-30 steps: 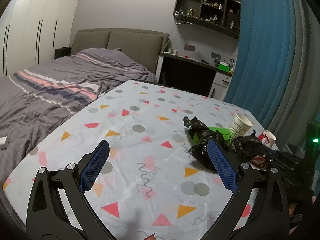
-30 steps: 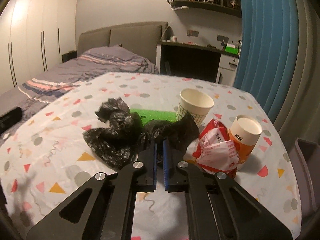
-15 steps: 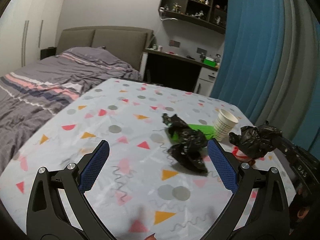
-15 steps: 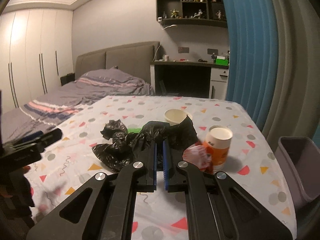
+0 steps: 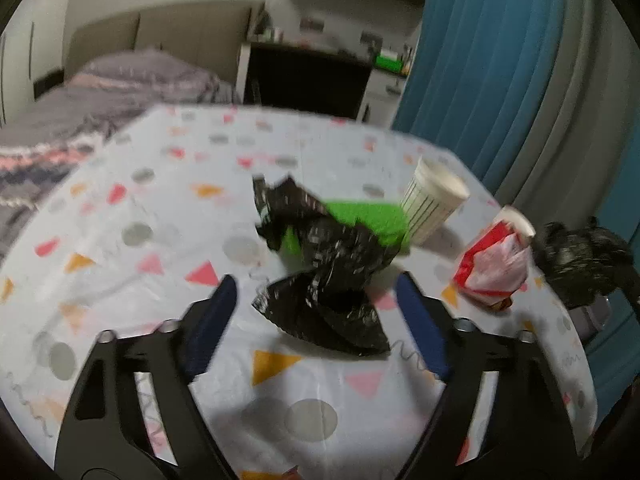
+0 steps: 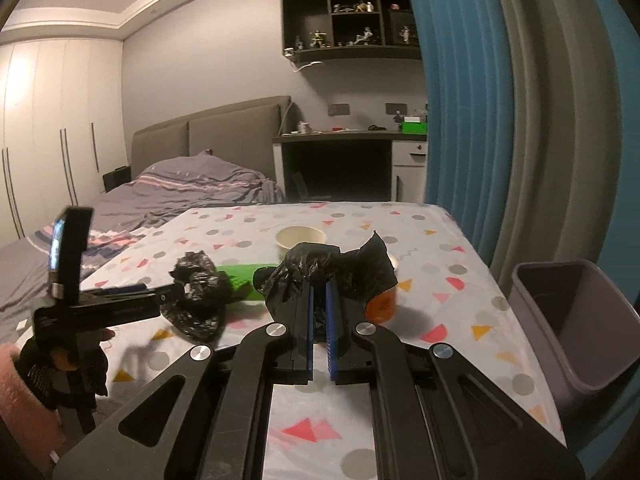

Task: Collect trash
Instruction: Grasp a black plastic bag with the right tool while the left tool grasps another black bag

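Observation:
A crumpled black plastic bag (image 5: 328,280) lies on the patterned tablecloth (image 5: 160,280), partly over a green sheet (image 5: 368,216). My left gripper (image 5: 316,300) straddles this bag; its jaws are closing, and a gap still shows between each blue pad and the bag. From the right wrist view the left gripper (image 6: 176,290) reaches that same bag (image 6: 200,300) from the left. My right gripper (image 6: 318,292) is shut on a second black bag (image 6: 332,268), held above the table. That held bag (image 5: 580,256) shows at the right edge of the left wrist view.
A paper cup (image 5: 434,200) stands behind the green sheet. A red-and-white wrapper (image 5: 494,268) leans on an orange cup (image 6: 382,306). A grey bin (image 6: 576,320) stands off the table's right edge. Bed, desk and blue curtain lie beyond.
My left gripper came forward and down over the black bag on the table, and its jaws narrowed. My right gripper lifted its black bag off the table and drew back.

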A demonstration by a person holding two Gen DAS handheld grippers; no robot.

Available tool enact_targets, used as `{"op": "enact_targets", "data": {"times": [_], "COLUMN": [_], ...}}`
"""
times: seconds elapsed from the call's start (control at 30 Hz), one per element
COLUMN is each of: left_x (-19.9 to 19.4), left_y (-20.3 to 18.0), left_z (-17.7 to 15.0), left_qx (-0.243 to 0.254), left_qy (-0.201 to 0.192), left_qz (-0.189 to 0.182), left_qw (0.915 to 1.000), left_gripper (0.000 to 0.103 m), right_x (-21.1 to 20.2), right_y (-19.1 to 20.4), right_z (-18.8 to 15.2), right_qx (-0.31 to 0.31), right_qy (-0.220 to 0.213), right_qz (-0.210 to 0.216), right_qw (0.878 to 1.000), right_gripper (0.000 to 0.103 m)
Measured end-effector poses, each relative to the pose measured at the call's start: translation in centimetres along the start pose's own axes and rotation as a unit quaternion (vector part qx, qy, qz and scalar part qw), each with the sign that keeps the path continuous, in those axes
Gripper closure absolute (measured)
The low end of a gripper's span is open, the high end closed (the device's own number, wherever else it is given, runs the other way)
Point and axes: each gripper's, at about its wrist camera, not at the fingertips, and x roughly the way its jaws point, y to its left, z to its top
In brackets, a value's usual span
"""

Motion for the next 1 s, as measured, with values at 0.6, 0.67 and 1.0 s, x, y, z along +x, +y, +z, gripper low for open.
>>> {"op": "enact_targets", "data": {"times": [0.6, 0.67, 1.0], "left_x": [-2.0, -3.7, -10.3], "left_y": [0.5, 0.5, -1.6], "left_z": [-1.1, -0.8, 0.1], "left_qx": [-0.019, -0.021, 0.004], "left_qy": [-0.002, -0.022, -0.102], "left_qz": [-0.017, -0.019, -0.043], "left_qw": [0.9997, 0.9994, 0.9938], "left_gripper": [0.103, 0.103, 0.103], "right_x": [-1.5, -1.9, -3.5], "right_y": [-2.9, -3.2, -3.7], "right_z": [-0.3, -0.3, -0.2], "right_qx": [0.024, 0.026, 0.037], "right_qy": [-0.009, -0.012, -0.027], "right_qz": [-0.026, -0.029, -0.036], "right_qw": [0.999, 0.999, 0.998], "right_gripper": [0.097, 0.097, 0.097]}}
